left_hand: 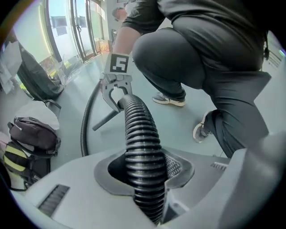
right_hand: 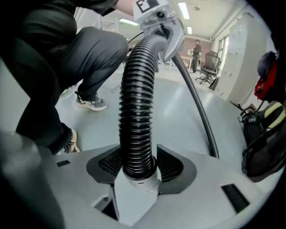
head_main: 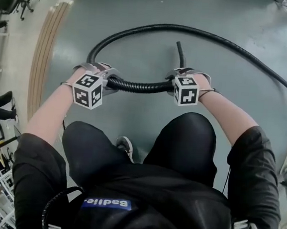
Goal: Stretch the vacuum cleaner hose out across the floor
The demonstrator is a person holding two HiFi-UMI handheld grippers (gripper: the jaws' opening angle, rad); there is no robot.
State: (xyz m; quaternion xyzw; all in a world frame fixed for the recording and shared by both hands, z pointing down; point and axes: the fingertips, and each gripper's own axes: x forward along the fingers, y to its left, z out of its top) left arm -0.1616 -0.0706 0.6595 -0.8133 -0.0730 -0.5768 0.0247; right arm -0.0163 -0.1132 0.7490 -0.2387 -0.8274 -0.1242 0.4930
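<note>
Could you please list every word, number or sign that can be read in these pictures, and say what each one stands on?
"Badlie": white print on a blue label on the person's black top; the letters are not fully certain.
Marker cubes: black-and-white square patterns only, no words.
Nothing else can be read.

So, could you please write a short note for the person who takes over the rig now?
Left tongs: shut on the hose.
Right tongs: around the hose's grey cuff; whether they press, I cannot tell.
Hose: a short span is lifted between the tongs; the rest curves over the floor.
Done: hose picked up.
To do: pull the curve out straight.
</note>
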